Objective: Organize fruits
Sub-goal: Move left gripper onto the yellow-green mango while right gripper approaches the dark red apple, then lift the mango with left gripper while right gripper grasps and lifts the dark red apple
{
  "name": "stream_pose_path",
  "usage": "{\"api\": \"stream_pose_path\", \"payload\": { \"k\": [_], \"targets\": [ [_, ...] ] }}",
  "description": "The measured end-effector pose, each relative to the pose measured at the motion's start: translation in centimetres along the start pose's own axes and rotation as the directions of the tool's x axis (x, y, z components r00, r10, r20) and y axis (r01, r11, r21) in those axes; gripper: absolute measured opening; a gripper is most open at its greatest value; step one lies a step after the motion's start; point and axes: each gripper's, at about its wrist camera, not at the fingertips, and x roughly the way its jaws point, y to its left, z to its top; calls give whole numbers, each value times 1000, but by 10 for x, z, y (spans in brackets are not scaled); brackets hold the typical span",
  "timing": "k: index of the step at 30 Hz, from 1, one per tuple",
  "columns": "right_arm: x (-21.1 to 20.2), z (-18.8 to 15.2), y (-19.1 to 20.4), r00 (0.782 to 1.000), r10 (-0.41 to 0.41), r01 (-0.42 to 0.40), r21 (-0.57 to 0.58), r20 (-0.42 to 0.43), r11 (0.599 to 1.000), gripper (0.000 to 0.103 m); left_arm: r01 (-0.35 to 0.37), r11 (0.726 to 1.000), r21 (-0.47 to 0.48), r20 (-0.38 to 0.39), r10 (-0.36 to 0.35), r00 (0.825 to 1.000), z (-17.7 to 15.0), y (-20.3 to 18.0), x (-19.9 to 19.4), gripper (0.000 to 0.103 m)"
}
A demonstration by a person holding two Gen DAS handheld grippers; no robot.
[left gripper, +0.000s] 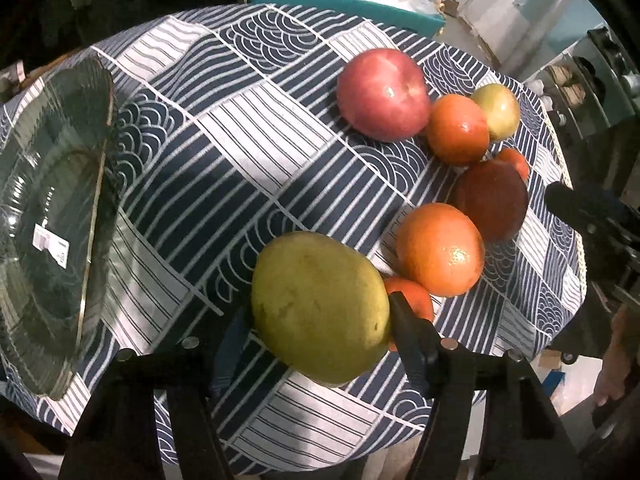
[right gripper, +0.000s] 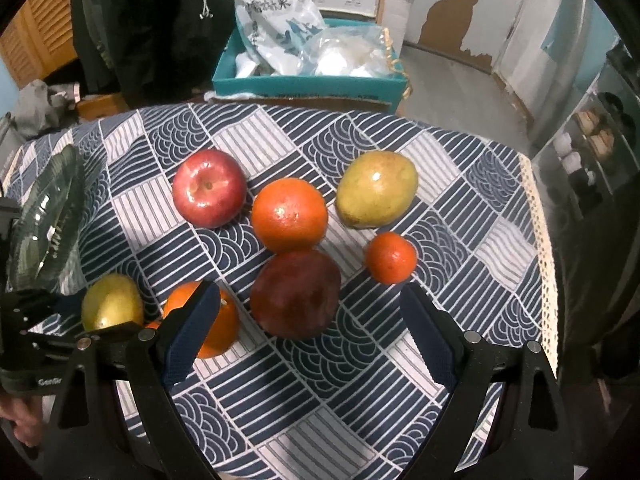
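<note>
A green mango (left gripper: 320,308) lies on the patterned cloth, and my left gripper (left gripper: 316,312) is shut on it, a pad against each flank. The same mango (right gripper: 112,304) shows at the lower left of the right wrist view. My right gripper (right gripper: 310,332) hangs open just above a dark red apple (right gripper: 296,292), its fingers (right gripper: 192,328) apart from the fruit. Around them lie a red apple (right gripper: 208,188), a big orange (right gripper: 290,214), a second mango (right gripper: 376,188), a tangerine (right gripper: 390,258) and another orange (left gripper: 440,248). A green glass plate (left gripper: 52,200) stands at the left.
A teal box (right gripper: 304,84) of plastic bags stands behind the table's far edge. The cloth's lace hem (right gripper: 536,220) marks the right edge. A small orange (left gripper: 412,296) is wedged behind my left gripper's right finger. Bare cloth separates the plate from the fruit.
</note>
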Motion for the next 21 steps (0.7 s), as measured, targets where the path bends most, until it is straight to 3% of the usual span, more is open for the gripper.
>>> {"api": "stream_pose_path", "payload": {
  "k": [8, 15, 21],
  "targets": [
    [31, 1, -4, 998, 26, -24, 31, -66, 999, 91, -64, 998, -5, 75, 64, 995, 12, 16, -7, 69],
    [64, -2, -6, 989, 57, -48, 72, -133, 996, 91, -57, 998, -10, 99, 58, 993, 18, 19, -6, 69],
    [89, -8, -8, 978, 85, -66, 102, -190, 993, 81, -60, 998, 5, 111, 59, 992, 19, 19, -8, 69]
  ]
}}
